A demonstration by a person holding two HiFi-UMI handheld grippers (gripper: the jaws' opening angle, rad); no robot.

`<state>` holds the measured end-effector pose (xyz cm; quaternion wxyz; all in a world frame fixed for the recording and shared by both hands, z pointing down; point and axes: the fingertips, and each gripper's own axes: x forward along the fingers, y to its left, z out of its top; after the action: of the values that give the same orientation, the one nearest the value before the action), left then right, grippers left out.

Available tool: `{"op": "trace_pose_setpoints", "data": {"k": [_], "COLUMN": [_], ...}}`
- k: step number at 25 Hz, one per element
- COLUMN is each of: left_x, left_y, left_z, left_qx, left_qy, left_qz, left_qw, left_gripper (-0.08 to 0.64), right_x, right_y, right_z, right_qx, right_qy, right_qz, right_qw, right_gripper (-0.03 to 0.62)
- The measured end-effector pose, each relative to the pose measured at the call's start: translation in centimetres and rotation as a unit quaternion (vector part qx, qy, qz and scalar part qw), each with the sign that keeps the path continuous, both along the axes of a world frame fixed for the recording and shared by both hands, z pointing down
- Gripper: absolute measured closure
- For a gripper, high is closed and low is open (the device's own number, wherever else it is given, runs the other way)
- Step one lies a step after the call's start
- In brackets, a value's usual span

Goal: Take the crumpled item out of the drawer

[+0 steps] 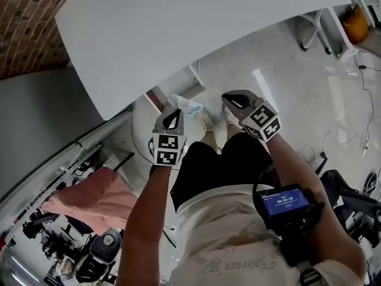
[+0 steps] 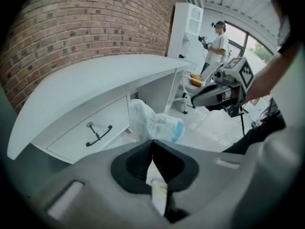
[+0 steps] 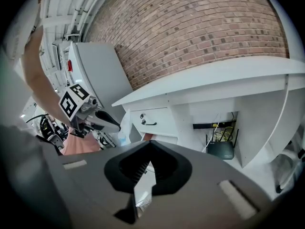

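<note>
A: Where is the crumpled item (image 2: 155,123)?

B: It is pinched in the left gripper (image 2: 152,142). The 2 jaws are pressed tight on its lower end, and the white and blue bulk sticks out past the tips. It hangs in the air in front of the white desk (image 1: 178,34), just right of the drawer (image 2: 90,128) in the left gripper view.

A: And the drawer?

B: Its front looks flush with the desk, and its black handle (image 2: 97,133) is untouched.

A: The right gripper (image 3: 150,143)?

B: Its jaw tips meet, with nothing seen between them. It is held level beside the left gripper, near but apart.
</note>
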<state>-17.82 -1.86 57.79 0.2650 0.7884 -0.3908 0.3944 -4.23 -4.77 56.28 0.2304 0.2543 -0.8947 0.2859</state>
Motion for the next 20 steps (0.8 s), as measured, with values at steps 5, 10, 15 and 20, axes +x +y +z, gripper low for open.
{"op": "trace_pose_setpoints", "data": {"k": [5, 10, 15, 20], "left_x": [-0.7, -1.6, -3.5, -6.7], "left_y": [1.2, 2.8, 3.3, 4.0], "left_z": [-3.6, -6.4, -9.7, -13.0], "left_qx": [0.015, 0.024, 0.053, 0.084], "left_qy": [0.017, 0.037, 0.049, 0.049], "left_qz": [-0.029, -0.063, -0.086, -0.113], "left_qw": [0.9993, 0.9970, 0.9937, 0.9888], "left_gripper": [0.554, 0.554, 0.554, 0.554], "right_x": [-0.5, -1.2, -2.2, -4.4], "right_y": [1.0, 1.4, 1.3, 1.0], "right_z": [-3.4, -7.2, -10.5, -13.9], "right_qx": [0.013, 0.028, 0.052, 0.080], "right_qy": [0.005, 0.006, 0.011, 0.010], "right_qz": [-0.014, -0.020, -0.029, -0.044], "right_qw": [1.000, 0.999, 0.998, 0.996], "right_gripper": [0.583, 0.583, 0.584, 0.584]}}
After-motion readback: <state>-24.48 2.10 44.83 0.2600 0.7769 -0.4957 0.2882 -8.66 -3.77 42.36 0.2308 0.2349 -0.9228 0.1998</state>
